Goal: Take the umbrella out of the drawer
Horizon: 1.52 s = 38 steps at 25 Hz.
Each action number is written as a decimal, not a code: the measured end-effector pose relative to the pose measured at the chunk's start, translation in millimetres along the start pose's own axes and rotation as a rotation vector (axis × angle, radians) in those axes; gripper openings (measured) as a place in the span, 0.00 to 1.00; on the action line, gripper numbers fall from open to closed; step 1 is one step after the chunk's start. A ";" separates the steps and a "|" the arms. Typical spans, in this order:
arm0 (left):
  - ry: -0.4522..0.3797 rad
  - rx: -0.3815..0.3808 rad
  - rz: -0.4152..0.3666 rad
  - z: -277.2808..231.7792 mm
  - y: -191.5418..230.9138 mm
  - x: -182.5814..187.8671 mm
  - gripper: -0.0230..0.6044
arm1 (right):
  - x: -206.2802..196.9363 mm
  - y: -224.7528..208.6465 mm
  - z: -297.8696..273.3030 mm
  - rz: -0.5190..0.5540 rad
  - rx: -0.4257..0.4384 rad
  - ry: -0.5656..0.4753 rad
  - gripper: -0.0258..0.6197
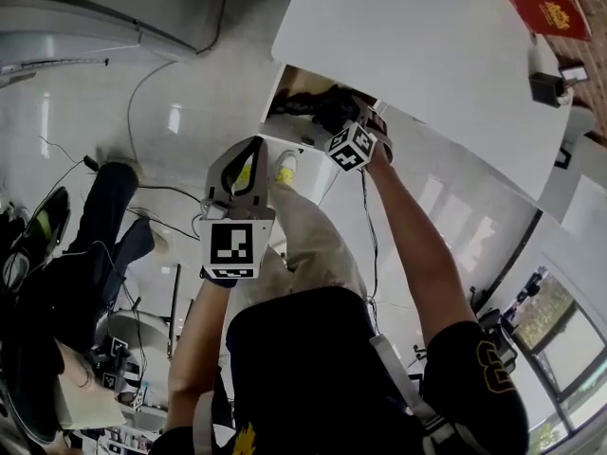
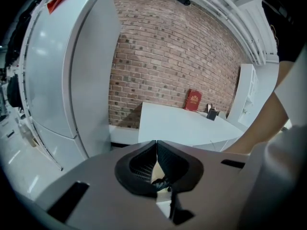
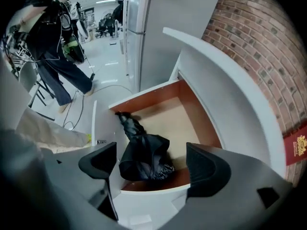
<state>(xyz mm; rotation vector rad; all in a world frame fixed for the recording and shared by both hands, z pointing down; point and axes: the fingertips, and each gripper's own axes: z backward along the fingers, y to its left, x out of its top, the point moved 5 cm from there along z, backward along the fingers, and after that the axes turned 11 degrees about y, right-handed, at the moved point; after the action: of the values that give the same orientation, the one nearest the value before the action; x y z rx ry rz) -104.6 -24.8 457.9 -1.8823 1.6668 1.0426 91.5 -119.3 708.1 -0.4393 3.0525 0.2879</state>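
Presently, the black folded umbrella is seen lying in the open drawer, bunched toward the front wall. The right gripper is held over it, jaws wide apart and empty. The left gripper is held clear, jaws pressed together on nothing. The bundled canopy should be straddled squarely before closing; loose folds would likely slip.

The open drawer, wood-lined and set under the white tabletop, holds a folded black umbrella lying on its bottom along one side wall. At the tabletop's far edge are a red book and a small dark object.
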 end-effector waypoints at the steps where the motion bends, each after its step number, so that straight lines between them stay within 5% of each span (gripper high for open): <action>1: 0.002 0.002 0.002 -2.4 0.2 -2.2 0.07 | -1.6 0.4 -8.2 0.021 0.002 0.016 0.76; 18: 0.022 0.091 0.192 -43.3 25.0 -51.8 0.07 | 15.6 22.6 -124.1 0.550 -0.103 0.153 0.76; 29: 0.040 0.093 0.266 -62.7 27.8 -74.2 0.07 | 1.8 31.5 -170.3 0.640 -0.146 0.220 0.75; 38: 0.053 0.091 0.209 -65.9 36.0 -95.2 0.07 | -0.9 37.7 -185.1 0.666 -0.180 0.228 0.75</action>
<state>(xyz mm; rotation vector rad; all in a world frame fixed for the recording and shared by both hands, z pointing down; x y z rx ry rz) -122.7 -17.7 577.5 -1.7207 1.9405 0.9833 78.4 -118.5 896.5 0.6051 3.3038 0.5666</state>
